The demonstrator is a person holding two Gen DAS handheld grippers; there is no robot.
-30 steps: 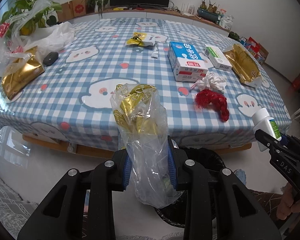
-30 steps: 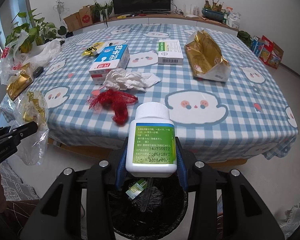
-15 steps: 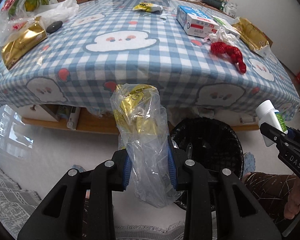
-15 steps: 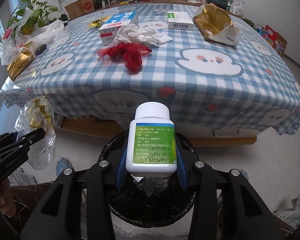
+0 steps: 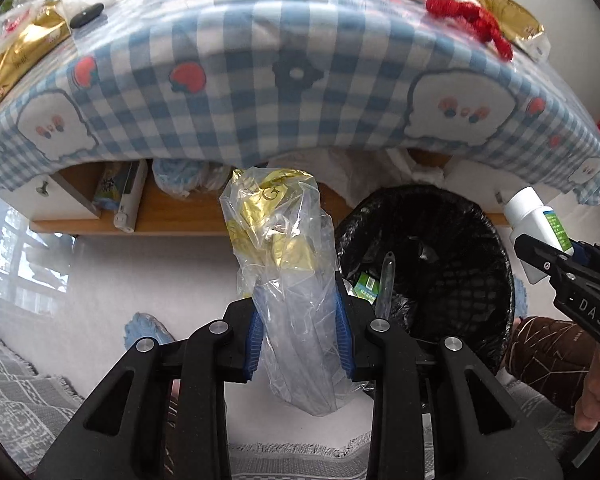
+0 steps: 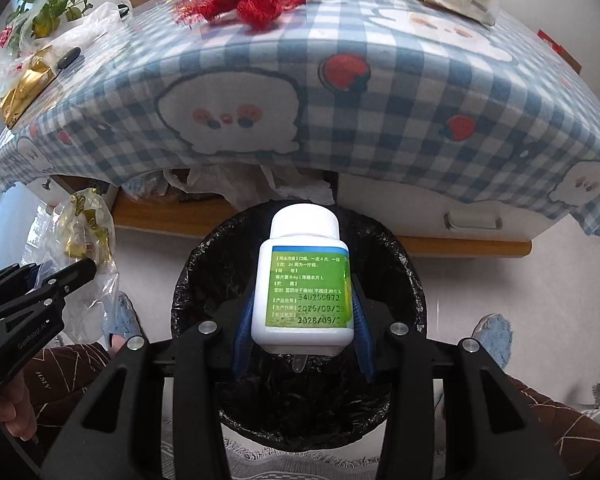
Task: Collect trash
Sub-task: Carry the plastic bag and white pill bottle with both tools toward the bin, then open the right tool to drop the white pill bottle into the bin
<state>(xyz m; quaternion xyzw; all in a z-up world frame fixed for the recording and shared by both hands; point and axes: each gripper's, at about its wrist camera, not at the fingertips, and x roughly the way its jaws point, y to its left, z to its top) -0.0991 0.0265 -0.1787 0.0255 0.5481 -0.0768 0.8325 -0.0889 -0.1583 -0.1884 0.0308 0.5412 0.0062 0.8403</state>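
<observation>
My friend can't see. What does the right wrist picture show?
The right gripper holds a white pill bottle with a green label over a black-lined trash bin. Behind is a table with a blue checked tablecloth.

left wrist view looked steeply down along its fingers from beside the bin [image 5: 432, 264], near the tablecloth's [image 5: 236, 92] hanging edge. right wrist view looked down from directly above the bin [image 6: 204, 264]. both shared bin, tablecloth [image 6: 400, 92] and each other's gripper.
</observation>
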